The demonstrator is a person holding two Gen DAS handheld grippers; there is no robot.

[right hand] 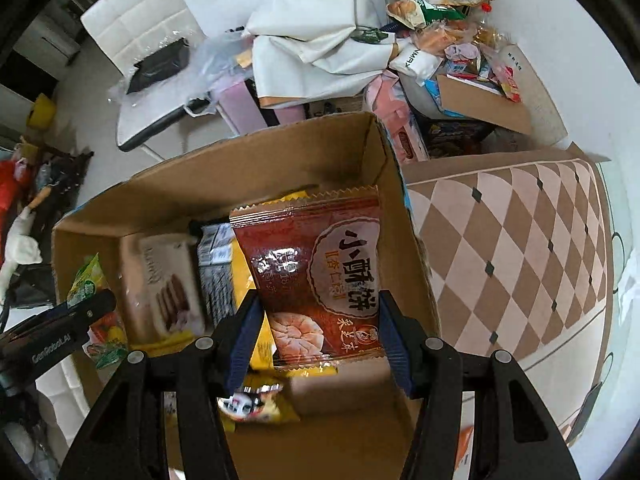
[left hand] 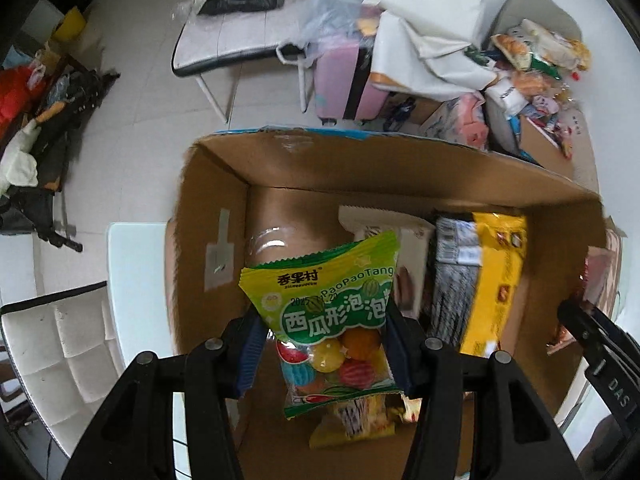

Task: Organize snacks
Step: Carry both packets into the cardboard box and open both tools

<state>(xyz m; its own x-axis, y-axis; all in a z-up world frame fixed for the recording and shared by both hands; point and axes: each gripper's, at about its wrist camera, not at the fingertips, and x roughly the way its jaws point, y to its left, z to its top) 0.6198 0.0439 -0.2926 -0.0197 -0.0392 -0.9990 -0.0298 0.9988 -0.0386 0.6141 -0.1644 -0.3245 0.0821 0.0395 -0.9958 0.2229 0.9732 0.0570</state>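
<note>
My left gripper point(left hand: 326, 354) is shut on a green bag of watermelon gum balls point(left hand: 328, 312), held over the open cardboard box point(left hand: 360, 160). My right gripper point(right hand: 320, 340) is shut on a red-brown pastry packet point(right hand: 316, 276) above the same box point(right hand: 248, 160), near its right wall. Inside the box lie a beige wafer packet point(left hand: 400, 240), a grey striped packet point(left hand: 452, 272) and a yellow packet point(left hand: 496, 280). A small yellow snack point(right hand: 256, 400) lies on the box floor. Each gripper shows at the edge of the other's view.
Behind the box, a pile of loose snacks point(left hand: 532, 64) sits by a second cardboard box point(right hand: 480, 104). White chairs point(left hand: 224, 44) and a pink suitcase point(left hand: 340, 80) stand on the tiled floor. A checkered cloth point(right hand: 520, 232) covers the table to the right.
</note>
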